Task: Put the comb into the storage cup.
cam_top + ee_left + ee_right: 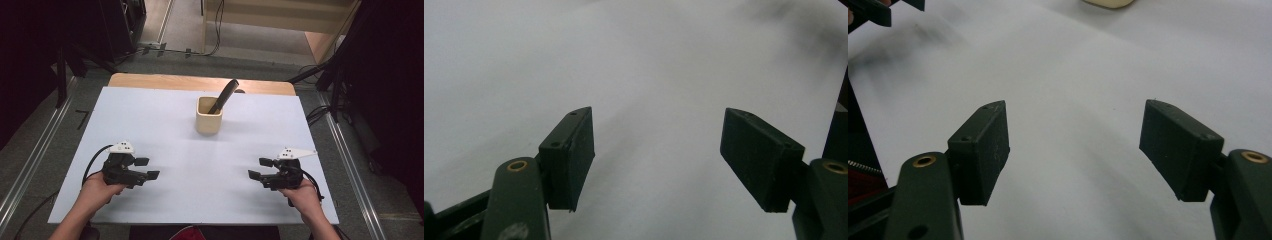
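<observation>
My left hand-held gripper [147, 168] and right hand-held gripper [261, 168] sit low over the white bench [165, 120] — jaws spread wide, holding nothing. Well beyond them stands a cream cup [208, 116]; the dark tool [223, 95] in it leans with its long axis up toward the far right.

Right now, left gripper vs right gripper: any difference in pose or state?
The left gripper sits at the table's near-left with its jaws pointing right; the right gripper sits near-right with its jaws pointing left. The right gripper view catches the cream cup's base at its top edge; the left gripper view has none. Shared: both open, empty, hand-held low over the white surface.
</observation>
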A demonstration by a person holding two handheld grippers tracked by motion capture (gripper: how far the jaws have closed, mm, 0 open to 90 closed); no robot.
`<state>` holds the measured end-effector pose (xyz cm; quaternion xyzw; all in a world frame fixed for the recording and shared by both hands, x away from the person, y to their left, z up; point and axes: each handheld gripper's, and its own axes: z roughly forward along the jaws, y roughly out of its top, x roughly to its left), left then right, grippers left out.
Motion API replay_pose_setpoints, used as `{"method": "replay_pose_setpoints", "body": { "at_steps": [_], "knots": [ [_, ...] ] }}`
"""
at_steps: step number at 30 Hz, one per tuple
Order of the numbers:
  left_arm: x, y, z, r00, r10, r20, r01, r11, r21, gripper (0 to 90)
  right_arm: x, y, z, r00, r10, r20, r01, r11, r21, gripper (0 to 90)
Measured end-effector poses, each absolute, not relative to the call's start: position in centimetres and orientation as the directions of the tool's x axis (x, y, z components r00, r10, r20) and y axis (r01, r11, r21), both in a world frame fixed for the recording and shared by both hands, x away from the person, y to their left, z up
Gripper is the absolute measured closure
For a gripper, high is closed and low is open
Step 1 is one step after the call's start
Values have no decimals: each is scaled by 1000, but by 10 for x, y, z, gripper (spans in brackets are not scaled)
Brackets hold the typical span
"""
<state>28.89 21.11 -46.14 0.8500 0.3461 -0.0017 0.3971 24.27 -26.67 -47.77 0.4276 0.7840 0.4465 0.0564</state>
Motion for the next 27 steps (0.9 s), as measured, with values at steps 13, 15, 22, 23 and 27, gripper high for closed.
{"method": "replay_pose_setpoints", "body": {
  "at_steps": [13, 15, 22, 23, 27],
  "knots": [
    [288, 210, -463, 765, 582, -274, 587, -457, 668, 312, 244, -268, -483, -625, 725, 290, 625, 241, 743, 259],
    [288, 210, -463, 767, 581, -274, 585, -457, 670, 312, 244, -268, -483, -624, 725, 290, 624, 240, 744, 259],
    [288, 210, -463, 765, 583, -274, 586, -454, 671, 312, 243, -268, -483, -626, 727, 282, 621, 246, 744, 258],
    [288, 210, -463, 765, 582, -275, 586, -452, 672, 312, 243, -268, -483, -628, 726, 281, 620, 248, 744, 259],
    [288, 211, -463, 763, 585, -275, 587, -451, 672, 312, 242, -268, -483, -629, 726, 277, 621, 255, 742, 256]
  ]
}}
